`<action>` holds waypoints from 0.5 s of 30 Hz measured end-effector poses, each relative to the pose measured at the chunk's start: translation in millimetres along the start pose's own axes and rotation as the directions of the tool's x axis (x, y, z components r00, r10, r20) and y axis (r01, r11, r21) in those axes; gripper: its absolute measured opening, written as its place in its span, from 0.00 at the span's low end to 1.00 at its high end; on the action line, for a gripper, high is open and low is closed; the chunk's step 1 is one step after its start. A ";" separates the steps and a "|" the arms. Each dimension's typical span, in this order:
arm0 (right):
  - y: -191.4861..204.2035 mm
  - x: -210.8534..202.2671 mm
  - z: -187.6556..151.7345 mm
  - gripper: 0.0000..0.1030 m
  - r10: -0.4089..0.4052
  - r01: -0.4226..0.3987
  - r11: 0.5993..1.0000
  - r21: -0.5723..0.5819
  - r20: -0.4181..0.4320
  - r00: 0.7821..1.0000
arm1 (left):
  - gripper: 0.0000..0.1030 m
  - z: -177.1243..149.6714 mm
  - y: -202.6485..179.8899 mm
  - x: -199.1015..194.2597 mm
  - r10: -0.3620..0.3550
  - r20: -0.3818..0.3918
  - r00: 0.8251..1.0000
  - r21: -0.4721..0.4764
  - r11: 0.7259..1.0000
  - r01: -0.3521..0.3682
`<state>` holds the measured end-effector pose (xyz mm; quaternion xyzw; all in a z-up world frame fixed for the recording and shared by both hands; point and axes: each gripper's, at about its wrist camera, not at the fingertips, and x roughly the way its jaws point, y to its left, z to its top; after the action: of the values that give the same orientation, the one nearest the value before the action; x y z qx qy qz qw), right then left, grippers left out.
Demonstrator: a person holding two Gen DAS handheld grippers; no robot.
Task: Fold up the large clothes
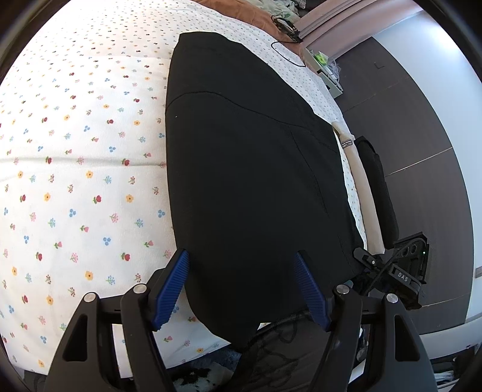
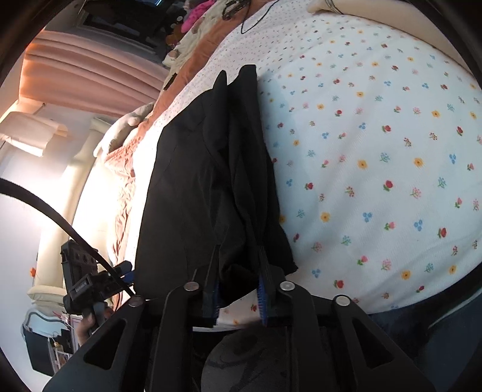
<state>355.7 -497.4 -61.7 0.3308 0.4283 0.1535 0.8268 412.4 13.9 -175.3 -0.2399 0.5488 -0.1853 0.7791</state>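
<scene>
Left wrist view: black garment (image 1: 250, 181) is lying flat on the bed's floral sheet (image 1: 75, 169), stretching lengthwise away from the camera, w/ a curved seam crossing it near the far end. Left gripper (image 1: 242, 262) is hovering over the near end of the garment, jaws standing wide apart, blue ribbed pads (image 1: 173, 289) either side of the cloth but not pressing on it. Right gripper (image 1: 403, 271) is showing at the right edge, just beside the garment's near right corner, at the side of the bed. A thin black cable (image 1: 289, 54) is looping on the sheet at the far end, next to a brown blanket (image 1: 250, 15). Dark wood-look floor (image 1: 415, 144) is running along the bed's right side. Right wrist view: right gripper (image 2: 238, 268) is sitting w/ jaws narrow, a bunched fold of the garment (image 2: 229, 187) between the fingers (image 2: 265, 289); cloth is filling the gap, but can't tell for sure if the pads are pinching it. The rest of the garment is draping fwd over the sheet (image 2: 376, 150). Left gripper (image 2: 90, 283) is visible at lower left, a hand (image 2: 87, 325) wrapped round its handle, black cable (image 2: 60, 217) arcing above it. Pink curtains (image 2: 84, 75) are hanging in the bkgd.
</scene>
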 end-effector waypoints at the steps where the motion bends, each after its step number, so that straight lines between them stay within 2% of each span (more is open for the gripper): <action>1: 1.6 -2.7 2.3 0.27 0.001 -0.001 1.000 -0.004 -0.004 1.000 | 0.70 2.6 -0.8 0.7 0.003 -0.001 1.000 0.000 1.000 -0.003; 2: 4.5 -5.0 3.8 0.33 -0.006 0.006 1.000 -0.012 -0.003 1.000 | 0.70 5.3 0.4 1.0 0.005 -0.002 1.000 -0.003 1.000 -0.005; 4: 9.6 -12.1 9.7 0.72 -0.026 0.027 0.999 -0.034 0.018 0.999 | 0.70 10.4 0.7 2.1 0.006 -0.002 1.000 -0.016 1.000 -0.006; 5: 11.2 -17.5 14.8 0.76 -0.023 0.025 0.999 -0.042 0.036 0.999 | 0.70 13.4 2.0 2.4 0.006 0.000 1.000 -0.022 1.000 -0.006; 10: 10.6 -24.8 41.9 0.77 -0.026 0.028 0.998 -0.059 0.047 0.999 | 0.70 29.3 10.2 3.3 0.008 0.021 1.000 -0.039 0.999 -0.007; 15: 10.3 -6.1 66.3 0.77 -0.022 0.021 0.997 -0.080 -0.018 1.000 | 0.70 47.8 18.8 7.3 0.023 0.039 0.999 -0.052 0.998 -0.021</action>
<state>406.1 -520.6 -23.6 0.2917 0.4331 0.1647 0.8368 460.4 33.3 -178.2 -0.2576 0.5403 -0.1578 0.7854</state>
